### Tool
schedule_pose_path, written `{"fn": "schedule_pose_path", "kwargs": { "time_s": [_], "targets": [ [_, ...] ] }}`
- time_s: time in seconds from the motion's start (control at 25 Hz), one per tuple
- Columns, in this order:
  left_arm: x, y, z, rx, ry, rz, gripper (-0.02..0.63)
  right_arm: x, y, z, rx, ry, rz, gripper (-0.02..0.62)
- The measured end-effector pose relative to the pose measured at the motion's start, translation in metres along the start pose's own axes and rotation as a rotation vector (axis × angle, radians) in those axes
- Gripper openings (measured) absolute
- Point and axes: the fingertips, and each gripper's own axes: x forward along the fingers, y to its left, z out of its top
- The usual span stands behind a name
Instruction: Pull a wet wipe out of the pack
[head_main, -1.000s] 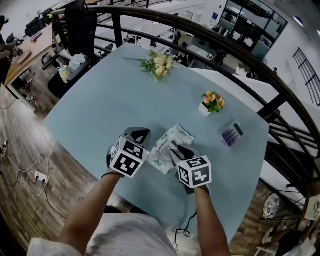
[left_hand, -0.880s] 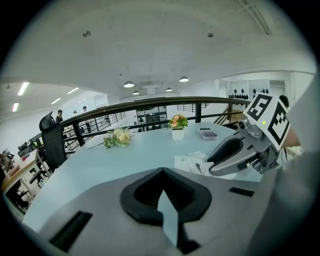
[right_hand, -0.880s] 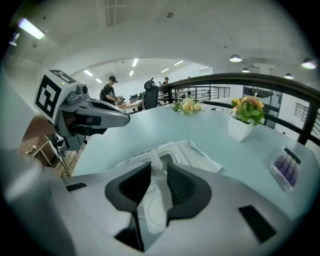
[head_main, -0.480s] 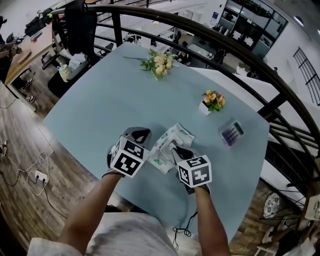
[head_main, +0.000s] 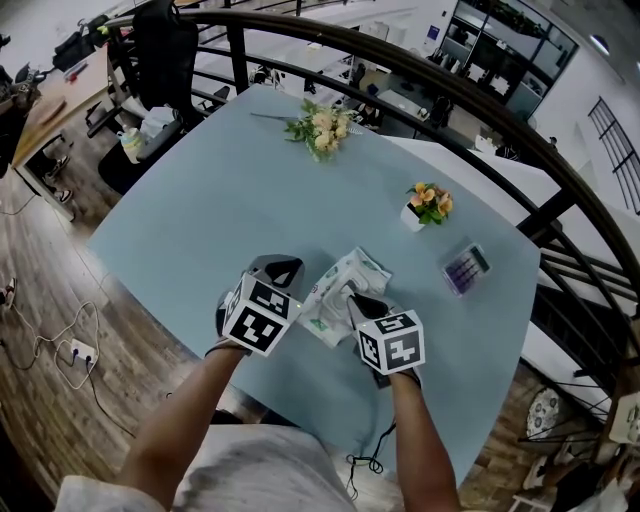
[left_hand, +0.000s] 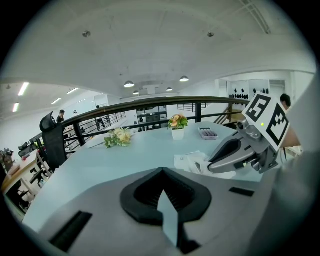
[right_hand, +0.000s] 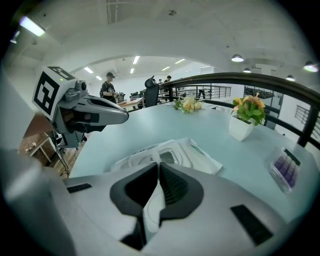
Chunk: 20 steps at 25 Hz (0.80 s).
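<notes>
Right gripper view: right gripper (right_hand: 158, 165) jaws closing on limp, tearable white wet wipe (right_hand: 151, 210) at soft white plastic pack (right_hand: 170, 152) opening; left gripper (left_hand: 162, 170) jaws pressed together, empty.

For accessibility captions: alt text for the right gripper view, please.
The right gripper's jaws are closing on a wet wipe at the opening of a white pack on a blue table. The left gripper shows at left; a potted flower stands right.

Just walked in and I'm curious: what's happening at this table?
A person works two grippers over a pack of wipes on the table. The right gripper is closing its fingers at the pack's opening, with something white, likely a wipe, between them. The left gripper, shut and empty, hovers beside the pack. Nothing is pulled out yet.
</notes>
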Motion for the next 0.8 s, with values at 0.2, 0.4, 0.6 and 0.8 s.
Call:
{"fn": "schedule_pose_path", "kwargs": {
  "time_s": [0.2, 0.4, 0.6, 0.8],
  "targets": [
    [0.0006, -0.0029, 0.0007, 0.003, -0.002, -0.002, -0.006, -0.0002, -0.0005, -0.0004, 0.003, -0.002, 0.004, 0.015],
    [0.0015, -0.0048, -0.0017, 0.004, 0.005, -0.003, -0.006, 0.0007, -0.0010, -0.0005, 0.006, -0.007, 0.007, 0.014],
    [0.0014, -0.0054, -0.0024, 0.002, 0.009, 0.001, -0.006, 0.0002, -0.0007, 0.0002, 0.010, -0.012, 0.011, 0.014],
    [0.0025, -0.0075, 0.0001, 0.003, 0.004, -0.002, -0.006, -0.0010, -0.0016, 0.0007, 0.018, -0.019, 0.015, 0.013]
  ]
}}
